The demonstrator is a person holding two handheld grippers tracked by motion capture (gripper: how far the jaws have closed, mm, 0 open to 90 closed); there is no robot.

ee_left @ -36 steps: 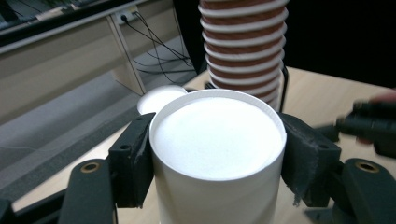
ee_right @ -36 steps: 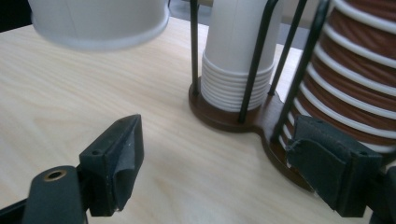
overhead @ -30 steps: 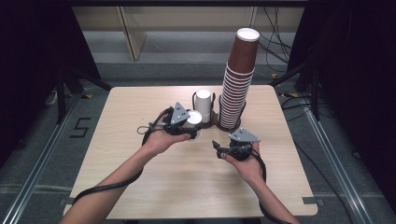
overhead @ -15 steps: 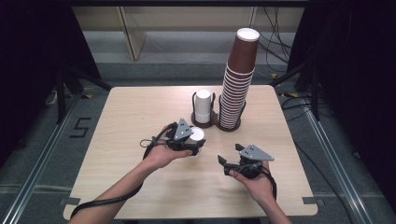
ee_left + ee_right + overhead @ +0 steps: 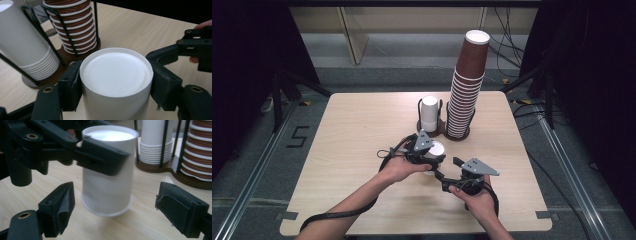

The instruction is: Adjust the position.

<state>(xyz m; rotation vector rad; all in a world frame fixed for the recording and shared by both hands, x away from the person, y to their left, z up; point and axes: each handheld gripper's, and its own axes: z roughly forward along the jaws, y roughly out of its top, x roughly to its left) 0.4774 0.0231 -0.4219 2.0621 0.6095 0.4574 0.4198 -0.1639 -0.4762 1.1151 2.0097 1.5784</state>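
1. Left gripper [image 5: 428, 159] – jaws clamped on a white paper cup [image 5: 435, 150], held upside down with its flat base facing up. In the left gripper view the two black pads press on opposite sides of the cup [image 5: 116, 75] near that base.

2. The cup sits near the middle of the wooden table [image 5: 352, 130], on the person's side of the two cup racks. In the right gripper view its wide rim [image 5: 107, 211] looks just clear of the tabletop; contact cannot be told for certain, as the cup is a little blurred.

3. Right gripper [image 5: 442, 176] – jaws apart and they have just been opening further. In the right gripper view its own pads stand wide on either side of the cup's lower part [image 5: 107, 192], touching neither side.

4. Both hands close together: left hand [image 5: 399, 167] beside the cup, right hand [image 5: 477, 200] nearer the table's front edge.

5. Behind the cup – a short stack of white cups [image 5: 429, 112] in a wire holder, and just to its right a tall stack of brown cups [image 5: 467, 90] in a second holder. The two holders' bases touch or nearly touch.
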